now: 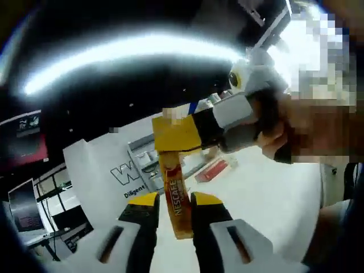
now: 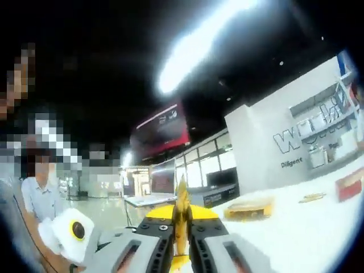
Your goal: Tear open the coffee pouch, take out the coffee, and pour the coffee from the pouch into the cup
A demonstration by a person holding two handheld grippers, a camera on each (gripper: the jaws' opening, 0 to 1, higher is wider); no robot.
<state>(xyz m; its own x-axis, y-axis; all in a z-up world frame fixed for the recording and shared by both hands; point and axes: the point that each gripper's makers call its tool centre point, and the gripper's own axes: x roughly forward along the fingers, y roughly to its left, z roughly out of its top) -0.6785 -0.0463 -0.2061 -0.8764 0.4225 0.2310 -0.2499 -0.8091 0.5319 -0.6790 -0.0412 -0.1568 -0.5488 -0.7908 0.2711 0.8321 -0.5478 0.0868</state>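
Observation:
A gold and red Nescafe coffee pouch (image 1: 177,200) stands upright between the yellow-tipped jaws of my left gripper (image 1: 175,200), which is shut on its lower half. From the upper right, my right gripper (image 1: 177,135) reaches in, held by a person's hand (image 1: 284,128), and is shut on the pouch's top end. In the right gripper view the pouch (image 2: 182,211) shows edge-on as a thin strip pinched in my right gripper (image 2: 181,220). The left gripper's white body (image 2: 71,232) sits at the lower left there.
Below lies a white table (image 2: 296,233) with a flat yellow-brown box (image 2: 248,208), a thin stick packet (image 2: 313,197) and a red packet (image 2: 350,183). A metal rack (image 1: 142,156) stands against a lettered white wall (image 2: 273,142). A person (image 2: 37,196) stands at the left.

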